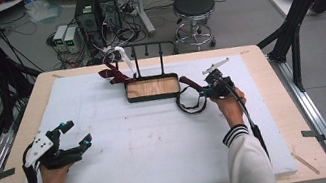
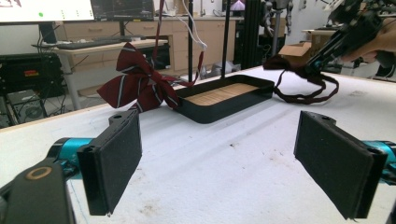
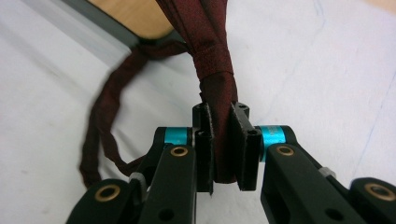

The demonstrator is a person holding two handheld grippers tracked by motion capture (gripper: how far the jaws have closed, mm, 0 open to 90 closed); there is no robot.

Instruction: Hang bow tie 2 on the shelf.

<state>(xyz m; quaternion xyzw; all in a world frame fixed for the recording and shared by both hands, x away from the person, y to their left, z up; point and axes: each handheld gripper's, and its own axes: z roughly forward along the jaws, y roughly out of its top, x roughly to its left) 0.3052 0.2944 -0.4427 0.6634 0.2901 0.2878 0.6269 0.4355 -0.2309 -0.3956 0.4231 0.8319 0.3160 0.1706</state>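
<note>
A plain dark red bow tie [image 1: 189, 84] hangs from my right gripper [image 1: 207, 92], just off the right end of the black tray [image 1: 154, 97]. Its strap [image 1: 191, 106] loops down onto the white mat. In the right gripper view the jaws [image 3: 222, 149] are shut on a fold of this bow tie [image 3: 212, 60], with the strap [image 3: 105, 121] trailing left. A striped red bow tie [image 1: 113, 73] lies at the tray's far left corner, and the left gripper view shows it [image 2: 137, 86] beside the tray [image 2: 224, 105]. My left gripper [image 1: 79, 131] rests open at the mat's left, holding nothing [image 2: 219, 163].
A black rack with thin uprights [image 1: 146, 53] stands behind the tray, with a white cable [image 1: 125, 60] hanging on it. The white mat [image 1: 150, 144] covers most of the wooden table. A stool [image 1: 193, 7] and computer boxes [image 1: 96, 12] stand on the floor beyond.
</note>
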